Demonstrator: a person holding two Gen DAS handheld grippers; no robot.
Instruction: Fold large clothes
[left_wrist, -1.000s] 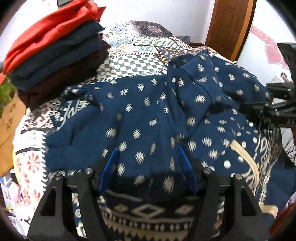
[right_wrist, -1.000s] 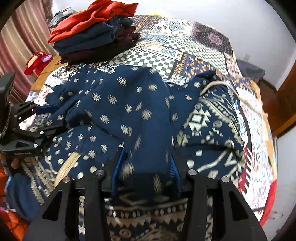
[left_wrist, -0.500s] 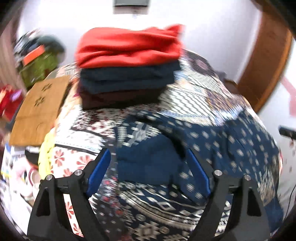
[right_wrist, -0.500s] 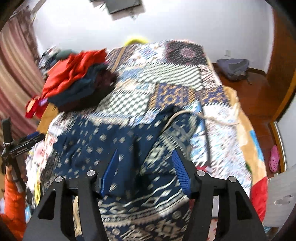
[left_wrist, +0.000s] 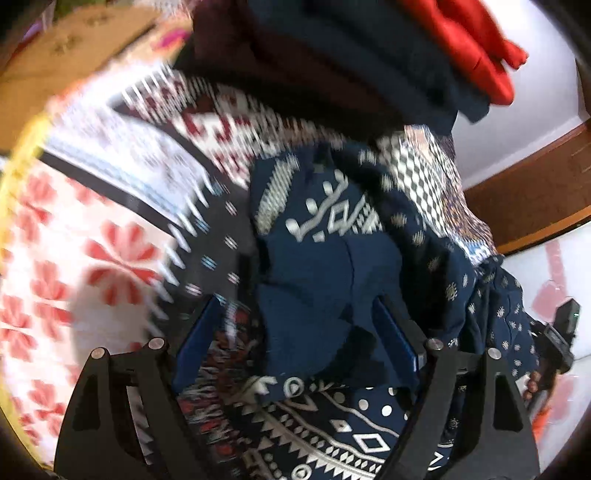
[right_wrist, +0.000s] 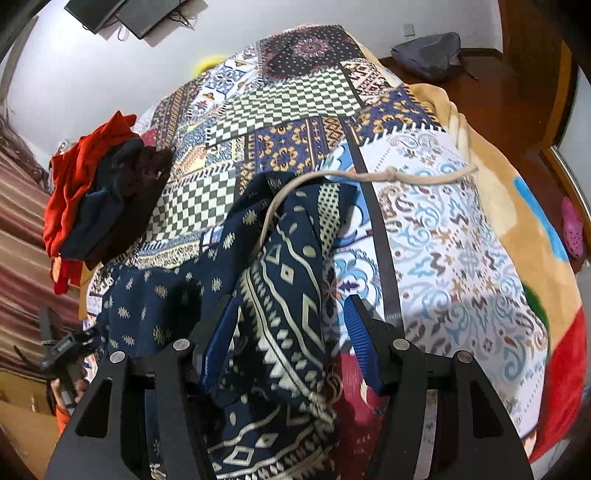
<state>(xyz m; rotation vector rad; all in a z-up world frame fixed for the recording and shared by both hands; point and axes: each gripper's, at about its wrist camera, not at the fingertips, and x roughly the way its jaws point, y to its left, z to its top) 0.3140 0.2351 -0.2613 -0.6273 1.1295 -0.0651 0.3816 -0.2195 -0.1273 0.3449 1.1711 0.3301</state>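
Note:
A navy hooded garment (left_wrist: 317, 266) with pale dots and geometric bands lies bunched on the patchwork bedspread (left_wrist: 110, 221). My left gripper (left_wrist: 297, 332) stands wide open over a plain navy fold of it, and bedspread shows beside the left pad. In the right wrist view the same garment (right_wrist: 288, 266) runs up between the fingers of my right gripper (right_wrist: 288, 339), which is open with a gap at its right pad. The garment's beige drawstring (right_wrist: 391, 173) trails across the bedspread (right_wrist: 461, 229).
A stack of folded red, navy and maroon clothes (left_wrist: 369, 55) sits just beyond the garment, at the left in the right wrist view (right_wrist: 99, 192). A beige blanket (right_wrist: 517, 192) edges the bed. A backpack (right_wrist: 428, 55) and pink slipper (right_wrist: 572, 229) lie on the floor.
Both grippers were shut on folds of the garment a second ago and have let go. Both have swung sideways and rolled; the left now faces the clothes stack, the right the drawstring end.

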